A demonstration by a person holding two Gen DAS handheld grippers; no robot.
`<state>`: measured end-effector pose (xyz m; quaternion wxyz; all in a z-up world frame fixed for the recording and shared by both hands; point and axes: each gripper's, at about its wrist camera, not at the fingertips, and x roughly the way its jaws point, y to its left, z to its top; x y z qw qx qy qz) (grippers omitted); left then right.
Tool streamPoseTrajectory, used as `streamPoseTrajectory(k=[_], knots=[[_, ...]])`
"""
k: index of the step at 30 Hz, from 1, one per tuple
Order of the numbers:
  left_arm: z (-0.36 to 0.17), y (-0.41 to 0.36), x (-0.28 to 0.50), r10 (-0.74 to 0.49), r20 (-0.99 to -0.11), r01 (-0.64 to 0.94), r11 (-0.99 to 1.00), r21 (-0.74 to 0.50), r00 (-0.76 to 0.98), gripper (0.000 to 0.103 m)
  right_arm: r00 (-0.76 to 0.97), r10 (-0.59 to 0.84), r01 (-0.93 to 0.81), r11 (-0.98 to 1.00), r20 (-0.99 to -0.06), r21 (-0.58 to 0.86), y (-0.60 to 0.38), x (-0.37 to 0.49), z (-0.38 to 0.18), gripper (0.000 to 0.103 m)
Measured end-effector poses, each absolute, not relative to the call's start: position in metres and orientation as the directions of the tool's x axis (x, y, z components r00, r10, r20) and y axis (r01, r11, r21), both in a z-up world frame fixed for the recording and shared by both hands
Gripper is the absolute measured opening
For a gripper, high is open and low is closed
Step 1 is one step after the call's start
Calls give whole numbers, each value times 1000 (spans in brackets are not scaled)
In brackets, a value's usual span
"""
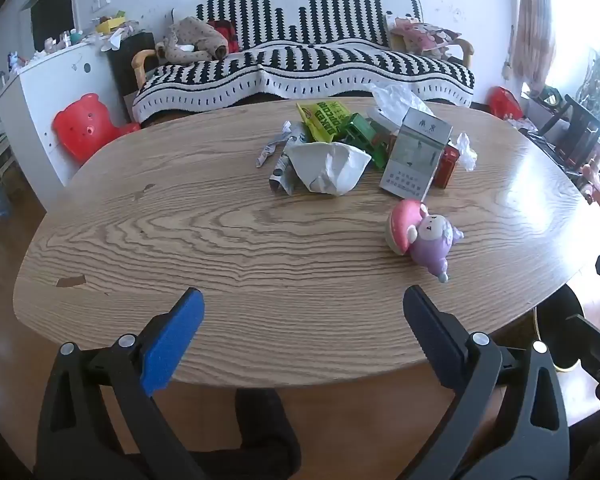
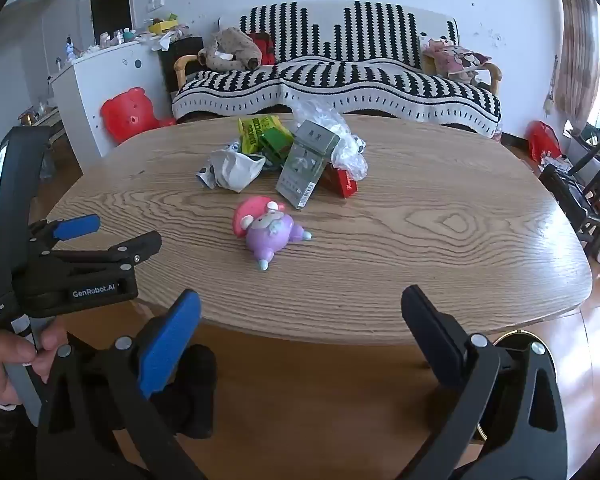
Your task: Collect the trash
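A pile of trash lies at the far middle of the oval wooden table (image 1: 220, 248): a crumpled white paper (image 1: 328, 166), a grey cigarette box (image 1: 416, 156), a yellow-green wrapper (image 1: 322, 118), a green box (image 1: 364, 136), a red box (image 1: 446, 166) and clear plastic (image 1: 396, 100). The same pile shows in the right wrist view, with the white paper (image 2: 236, 170) and the grey box (image 2: 306, 164). My left gripper (image 1: 302, 312) is open and empty over the near table edge; it also shows in the right wrist view (image 2: 128, 236). My right gripper (image 2: 300, 312) is open and empty, short of the table.
A pink and purple toy (image 1: 424, 236) lies on the table nearer than the pile, also in the right wrist view (image 2: 266, 230). Behind the table stands a striped sofa (image 1: 308, 64). A white cabinet (image 1: 60, 92) and red bear stool (image 1: 84, 128) are at left.
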<state>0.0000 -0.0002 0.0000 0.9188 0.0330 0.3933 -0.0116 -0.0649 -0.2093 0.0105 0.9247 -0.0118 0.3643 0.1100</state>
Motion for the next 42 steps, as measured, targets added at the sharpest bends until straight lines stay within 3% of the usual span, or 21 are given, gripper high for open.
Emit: streamPoseTrajectory(k=[42], knots=[[0, 0, 0, -3, -723, 50, 998, 44, 690, 97, 713, 206, -212, 974, -670, 75, -209, -66, 10, 97]])
